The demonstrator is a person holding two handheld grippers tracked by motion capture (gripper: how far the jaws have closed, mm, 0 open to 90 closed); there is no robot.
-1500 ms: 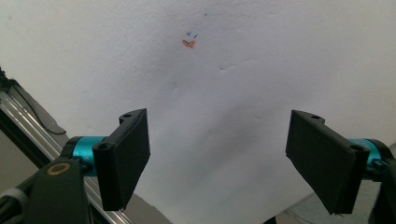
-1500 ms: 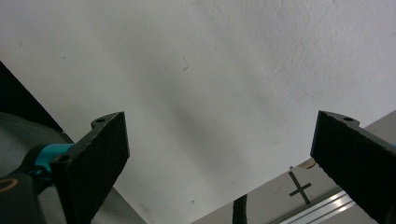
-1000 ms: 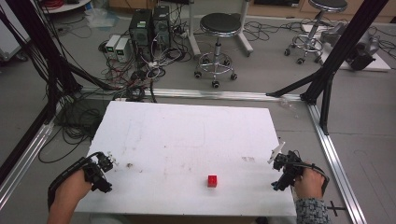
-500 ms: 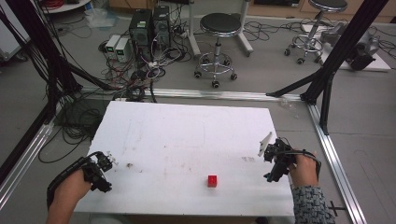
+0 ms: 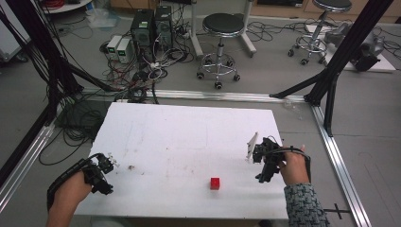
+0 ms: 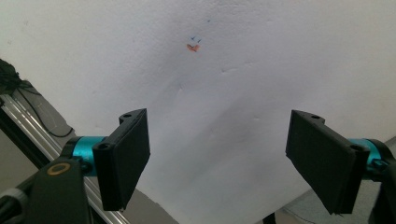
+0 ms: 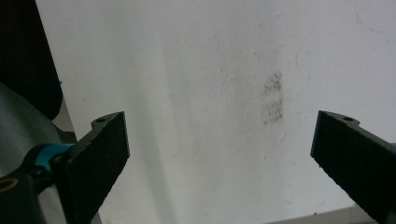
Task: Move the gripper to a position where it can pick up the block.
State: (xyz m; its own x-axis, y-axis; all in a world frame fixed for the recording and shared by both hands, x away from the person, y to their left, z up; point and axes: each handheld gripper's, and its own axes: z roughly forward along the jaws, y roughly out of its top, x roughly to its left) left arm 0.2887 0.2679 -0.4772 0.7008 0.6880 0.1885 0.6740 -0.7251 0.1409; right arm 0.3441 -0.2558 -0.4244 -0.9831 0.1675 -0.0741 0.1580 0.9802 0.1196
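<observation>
A white table (image 5: 189, 137) was seen from the high view, its top marked with faint scuffs and small stains. A small red cube (image 5: 215, 183) lay on it close to the near edge, somewhat toward the right side, touched by nothing.

The left gripper (image 5: 101, 171) was held in the person's left hand (image 5: 71, 189) at the near left corner of the table, over the left edge. In the left gripper view the left gripper (image 6: 217, 154) was seen with its two black jaws standing wide apart, with only bare white tabletop between them and nothing held. A small orange-red mark (image 6: 192, 46) with a few blue specks just beside it was visible on the surface beyond the jaws, and the table's edge with a metal rail (image 6: 28, 121) was seen at the left of that view.

The right gripper (image 5: 262, 158) was held in the person's right hand (image 5: 293, 165) near the right edge of the table, toward the near side, well apart from the red cube. A patterned sleeve (image 5: 305, 205) was seen on that forearm. In the right gripper view the right gripper (image 7: 219, 149) was likewise shown with its jaws spread wide and nothing between them but tabletop, on which a grey smudge (image 7: 273, 98) was visible.

Beyond the far edge of the table, a black stool (image 5: 222, 28), computer cases (image 5: 151, 23) and tangled cables (image 5: 137, 75) were seen on the floor.
</observation>
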